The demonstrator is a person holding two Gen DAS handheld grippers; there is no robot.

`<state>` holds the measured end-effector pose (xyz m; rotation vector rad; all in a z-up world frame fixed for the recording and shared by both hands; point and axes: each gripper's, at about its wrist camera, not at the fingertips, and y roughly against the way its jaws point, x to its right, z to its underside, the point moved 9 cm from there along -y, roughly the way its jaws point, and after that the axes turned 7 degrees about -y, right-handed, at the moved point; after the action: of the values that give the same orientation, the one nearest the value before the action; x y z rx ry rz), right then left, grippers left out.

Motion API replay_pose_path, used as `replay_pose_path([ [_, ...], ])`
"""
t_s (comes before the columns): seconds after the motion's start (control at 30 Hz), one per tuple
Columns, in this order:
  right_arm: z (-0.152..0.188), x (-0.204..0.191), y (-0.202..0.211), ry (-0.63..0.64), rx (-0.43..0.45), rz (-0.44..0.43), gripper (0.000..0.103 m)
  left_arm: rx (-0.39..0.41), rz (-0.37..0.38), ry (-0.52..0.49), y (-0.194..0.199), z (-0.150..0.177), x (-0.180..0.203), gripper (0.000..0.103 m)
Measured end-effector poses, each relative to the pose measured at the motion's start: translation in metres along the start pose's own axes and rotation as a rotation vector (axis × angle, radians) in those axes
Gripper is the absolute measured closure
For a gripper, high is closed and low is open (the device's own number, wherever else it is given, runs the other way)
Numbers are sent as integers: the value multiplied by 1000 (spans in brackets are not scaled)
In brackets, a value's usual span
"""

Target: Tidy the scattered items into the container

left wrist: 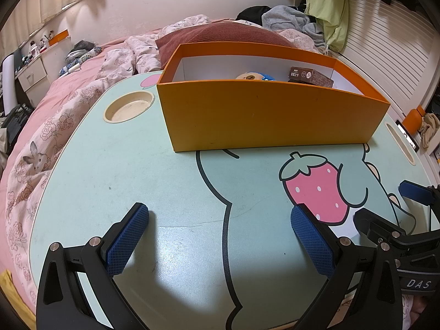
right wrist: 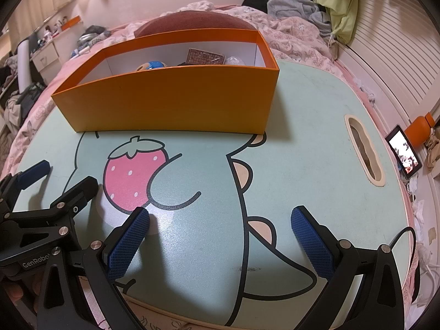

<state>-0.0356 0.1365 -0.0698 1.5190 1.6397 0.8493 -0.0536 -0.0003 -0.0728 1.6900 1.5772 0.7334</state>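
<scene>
Mint-green table with a strawberry print carries the orange box, standing well ahead of both sets of jaws. Inside it: a brown carton and a blue-and-cream toy. Left view alone shows the round cup recess, ahead and left of its jaws; right view alone shows the slot handle, a lit tablet off the table edge, and a clear rounded item beside the carton. Left gripper and right gripper tilt steeply down over bare table, side by side, jaws wide apart, nothing between them.
</scene>
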Motion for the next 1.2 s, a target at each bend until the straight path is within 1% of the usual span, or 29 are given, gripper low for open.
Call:
replay_pose_path([
  [0.43,-2,-1,-1,2,1,2,0,1,0,0,0,0,0,0],
  [0.53,-3,1,0,-8,-4,-13,1,2,1,2,0,0,0,0],
  [0.57,-5,4,2,4,-4,8,6,3,1,3,1,0,1,0],
  [0.6,-9,7,7,25,18,36,16,4,1,4,1,0,1,0],
  [0.63,-19,9,17,51,45,59,20,7,2,4,2,0,1,0],
  [0.67,-28,9,26,69,67,61,26,8,3,5,1,0,1,0],
  [0.7,-44,5,42,79,100,23,29,8,3,5,1,1,1,0],
  [0.73,-55,2,51,74,119,-28,30,8,2,5,1,1,1,0],
  [0.8,-87,-10,69,46,141,-154,33,8,2,5,1,1,1,0],
  [0.83,-97,-14,72,41,136,-181,34,8,3,5,1,1,0,0],
  [0.87,-110,-18,70,42,125,-200,41,8,3,6,1,1,0,0],
  [0.9,-129,-24,61,48,101,-200,50,8,3,6,1,1,1,0],
  [0.93,-139,-26,51,49,76,-198,54,8,3,6,2,1,1,0],
  [0.97,-150,-29,35,43,34,-192,62,8,3,6,3,2,2,0],
  [1.0,-156,-30,22,31,3,-185,67,8,3,6,4,2,2,0],
  [1.1,-170,-30,-10,-8,-34,-135,68,8,3,6,4,2,2,0],
  [1.13,-171,-28,-20,-33,-44,-129,68,8,3,6,4,2,2,0],
  [1.2,-177,-27,-35,-79,-65,-144,68,9,3,7,4,2,2,0],
])
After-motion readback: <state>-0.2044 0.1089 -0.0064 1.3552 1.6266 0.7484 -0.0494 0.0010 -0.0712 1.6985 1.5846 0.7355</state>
